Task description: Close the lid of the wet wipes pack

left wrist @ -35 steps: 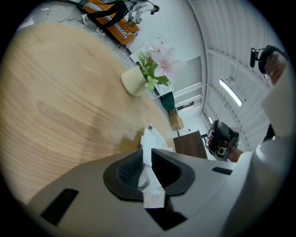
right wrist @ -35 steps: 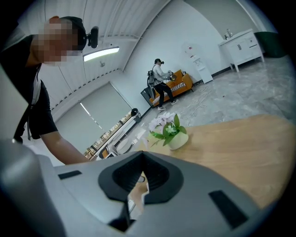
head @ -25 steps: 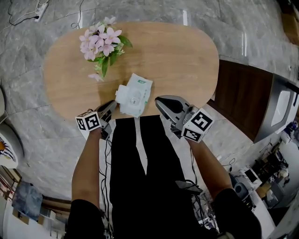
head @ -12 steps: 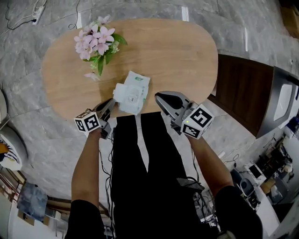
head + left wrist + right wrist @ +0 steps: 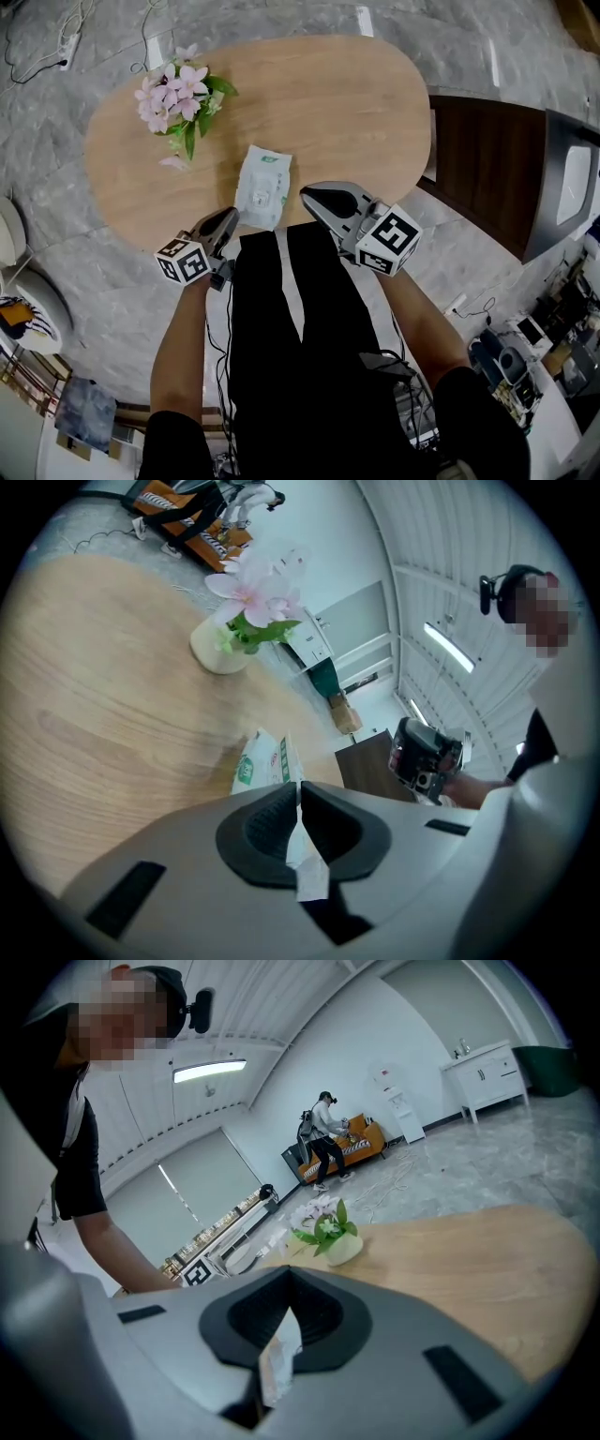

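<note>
The wet wipes pack (image 5: 262, 186), white with green print, lies flat near the front edge of the oval wooden table (image 5: 356, 103); its lid looks down, flush on top. In the left gripper view the pack (image 5: 265, 761) shows just beyond the jaws. My left gripper (image 5: 223, 223) is shut, just left of the pack's near end and apart from it. My right gripper (image 5: 319, 199) is shut as well, a little to the pack's right, also clear of it. Neither pair of jaws holds anything (image 5: 300, 789) (image 5: 289, 1283).
A small pot of pink flowers (image 5: 178, 98) (image 5: 248, 602) (image 5: 323, 1227) stands at the table's far left. A dark cabinet (image 5: 478, 169) is to the right of the table. Grey marble floor surrounds it. My legs in black press against the table's near edge.
The white lid flap that stuck out at the pack's left no longer shows; the pack now looks flat. Both grippers sit slightly back from it.
</note>
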